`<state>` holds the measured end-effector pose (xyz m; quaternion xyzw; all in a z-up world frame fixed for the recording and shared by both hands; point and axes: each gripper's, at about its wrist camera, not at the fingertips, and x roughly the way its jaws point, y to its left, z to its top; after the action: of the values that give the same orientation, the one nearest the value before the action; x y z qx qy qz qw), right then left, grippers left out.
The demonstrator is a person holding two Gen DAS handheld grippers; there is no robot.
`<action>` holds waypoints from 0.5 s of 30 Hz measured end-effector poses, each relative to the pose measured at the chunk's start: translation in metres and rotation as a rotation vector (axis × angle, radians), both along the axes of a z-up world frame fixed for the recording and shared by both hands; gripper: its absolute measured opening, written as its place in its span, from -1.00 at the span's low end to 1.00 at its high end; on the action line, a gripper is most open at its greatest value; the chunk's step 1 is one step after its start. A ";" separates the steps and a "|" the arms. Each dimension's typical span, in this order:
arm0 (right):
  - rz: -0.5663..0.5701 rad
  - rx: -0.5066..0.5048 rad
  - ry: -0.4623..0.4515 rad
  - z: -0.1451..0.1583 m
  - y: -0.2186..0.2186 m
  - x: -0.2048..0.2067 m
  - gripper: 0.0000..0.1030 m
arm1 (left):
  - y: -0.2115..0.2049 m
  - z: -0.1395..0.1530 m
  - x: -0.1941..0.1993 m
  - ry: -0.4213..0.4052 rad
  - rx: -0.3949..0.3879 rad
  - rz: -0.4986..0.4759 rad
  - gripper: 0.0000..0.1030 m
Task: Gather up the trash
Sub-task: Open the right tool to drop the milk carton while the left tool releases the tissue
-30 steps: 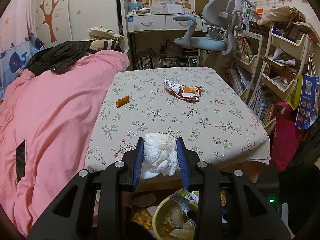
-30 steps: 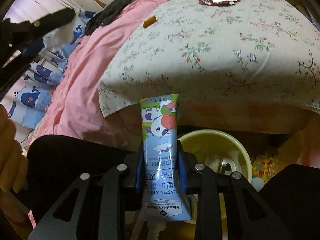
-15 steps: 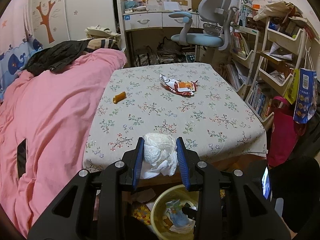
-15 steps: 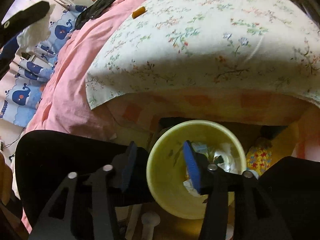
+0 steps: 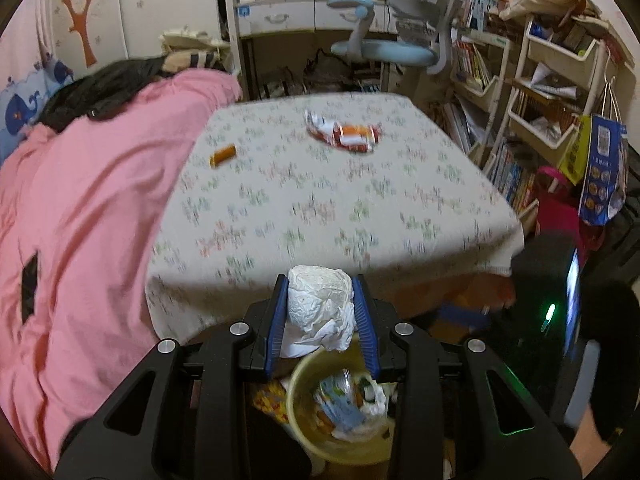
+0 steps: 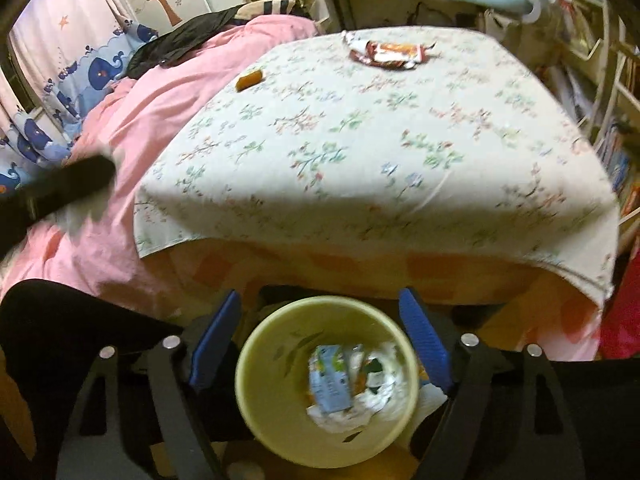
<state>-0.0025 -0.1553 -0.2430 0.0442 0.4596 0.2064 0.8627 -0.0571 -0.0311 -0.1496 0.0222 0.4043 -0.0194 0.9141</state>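
My left gripper (image 5: pixel 320 312) is shut on a crumpled white tissue (image 5: pixel 320 308), held above and just behind the yellow trash bin (image 5: pixel 298 388). My right gripper (image 6: pixel 320 320) is open and empty, its blue pads (image 6: pixel 424 340) spread above the same bin (image 6: pixel 256 384). The blue carton (image 6: pixel 330 380) lies inside the bin among white wrappers. A red and white snack wrapper (image 5: pixel 344 136) and a small orange piece (image 5: pixel 223 155) lie on the flowered tablecloth (image 5: pixel 320 208); both also show in the right wrist view, the wrapper (image 6: pixel 390 54) and the piece (image 6: pixel 250 79).
A pink blanket (image 5: pixel 80 208) covers the bed on the left of the table. Shelves with books (image 5: pixel 540 120) and hanging bags (image 5: pixel 600 172) stand on the right. A blue desk chair (image 5: pixel 400 40) stands behind the table.
My right gripper opened and dropped the blue carton into the bin, then spread wider. My left gripper carried the tissue back from the table edge toward the bin.
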 end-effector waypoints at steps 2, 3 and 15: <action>-0.007 -0.017 -0.011 0.000 0.000 0.000 0.57 | -0.001 -0.011 -0.005 0.032 0.008 0.000 -0.40; -0.012 -0.026 -0.016 0.000 -0.001 0.000 0.58 | -0.002 -0.016 -0.007 0.044 0.007 -0.001 -0.40; -0.095 -0.063 -0.052 0.008 -0.017 0.004 0.72 | -0.017 -0.053 -0.024 0.158 0.013 -0.043 -0.37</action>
<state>0.0010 -0.1719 -0.2354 0.0334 0.4407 0.1520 0.8841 -0.0807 -0.0484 -0.2028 0.0354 0.4749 -0.0381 0.8785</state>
